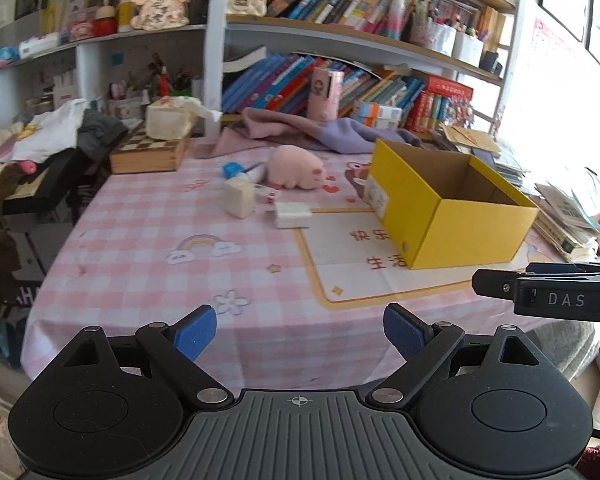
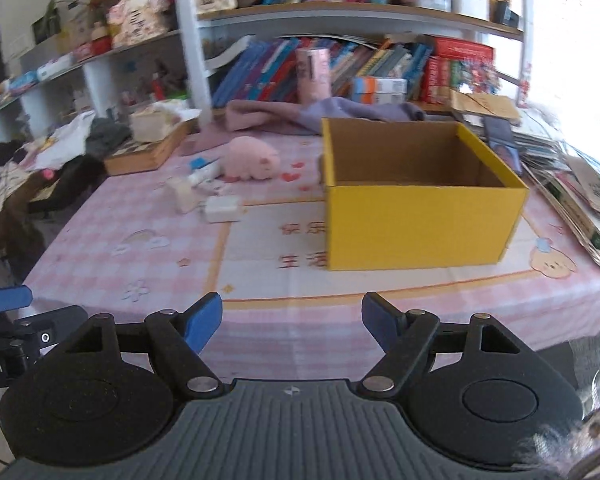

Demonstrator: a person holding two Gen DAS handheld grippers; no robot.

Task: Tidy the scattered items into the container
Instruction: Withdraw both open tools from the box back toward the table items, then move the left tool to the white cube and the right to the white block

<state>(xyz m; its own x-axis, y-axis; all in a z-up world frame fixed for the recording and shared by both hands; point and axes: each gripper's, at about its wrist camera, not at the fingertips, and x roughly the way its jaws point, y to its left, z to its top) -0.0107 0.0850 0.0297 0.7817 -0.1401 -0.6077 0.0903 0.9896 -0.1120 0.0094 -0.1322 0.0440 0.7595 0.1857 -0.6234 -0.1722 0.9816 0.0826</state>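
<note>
An open yellow cardboard box stands on the pink checked tablecloth, and I see nothing inside it. Left of it lie a pink plush pig, a cream block, a flat white box, a small white carton and a blue-capped tube. My left gripper is open and empty over the table's near edge. My right gripper is open and empty, in front of the box.
Bookshelves crowd the back. A chessboard box with a tissue pack stands at the back left. Purple cloth lies behind the items. Stacked books and papers lie right of the yellow box. Clothes pile up at the far left.
</note>
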